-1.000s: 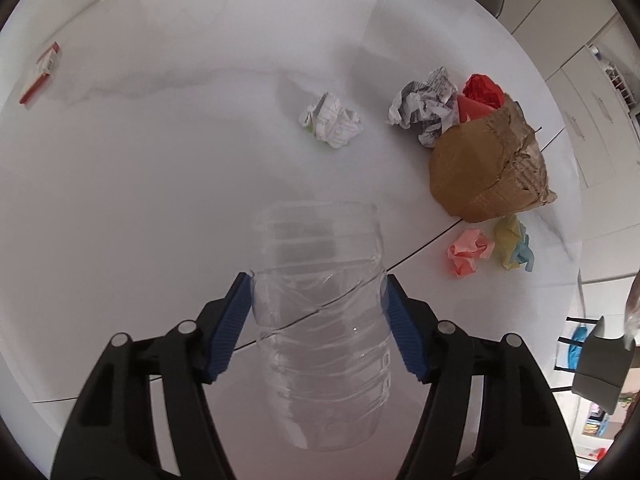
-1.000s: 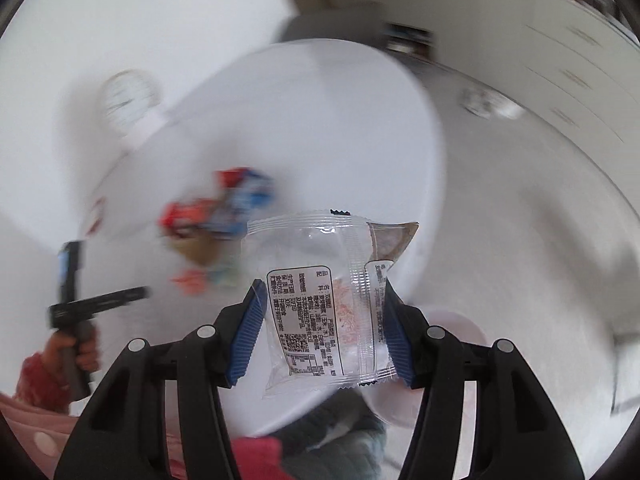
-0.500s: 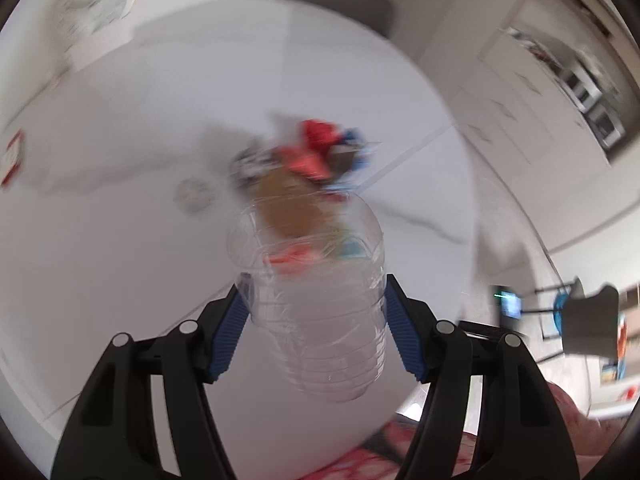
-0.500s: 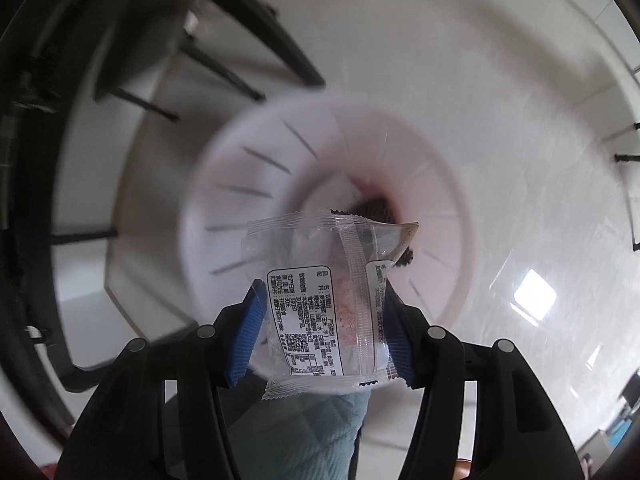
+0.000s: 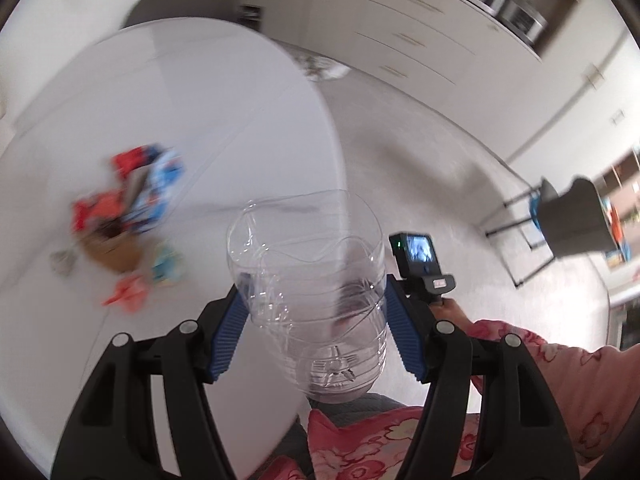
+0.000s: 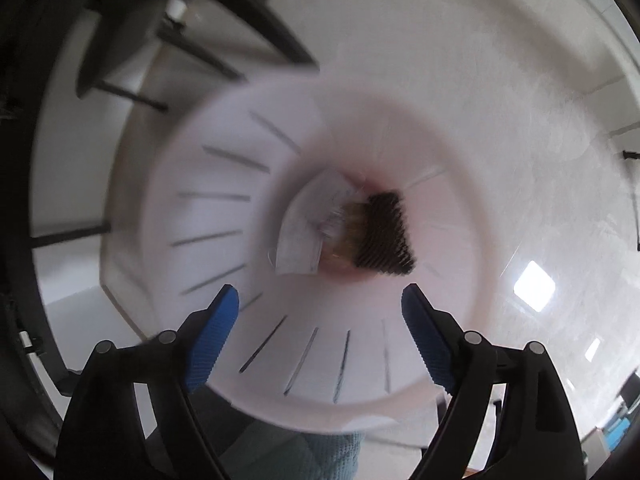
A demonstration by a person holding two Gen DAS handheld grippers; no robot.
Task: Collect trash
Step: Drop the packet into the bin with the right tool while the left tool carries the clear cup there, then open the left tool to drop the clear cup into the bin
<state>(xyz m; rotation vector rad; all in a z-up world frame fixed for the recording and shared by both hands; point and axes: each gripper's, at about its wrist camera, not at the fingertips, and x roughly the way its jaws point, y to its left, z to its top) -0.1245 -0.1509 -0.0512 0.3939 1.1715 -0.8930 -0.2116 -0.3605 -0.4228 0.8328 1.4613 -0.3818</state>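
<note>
Two views logged. Left wrist view: left tongs (image 5: 316, 330) are clamped on a clear plastic bottle (image 5: 310, 292), blue pads pressing its ribbed sides; the bottle's open cut end points away from the camera, its base toward it. The bottle is held in the air over the near right edge of the round white tabletop (image 5: 168, 120). On the tabletop, at left, lies a blurred trash pile (image 5: 124, 204): red and blue wrappers, a brown cardboard piece, a pink and a pale blue crumpled paper just beside it. To the right of the bottle, the back of the right tool with its small screen (image 5: 418, 250) shows, gripped by a hand in a pink floral sleeve (image 5: 532, 356). Farther right, a dark chair (image 5: 572, 220) stands on the floor.

Right wrist view: right tongs (image 6: 320, 330) are spread apart, nothing between the pads. Directly beyond them is a white trash bin (image 6: 224, 208) with slotted walls, seen from above. At its bottom lie a clear snack wrapper (image 6: 308, 232) and a dark patterned piece (image 6: 386, 232), both blurred.
</note>
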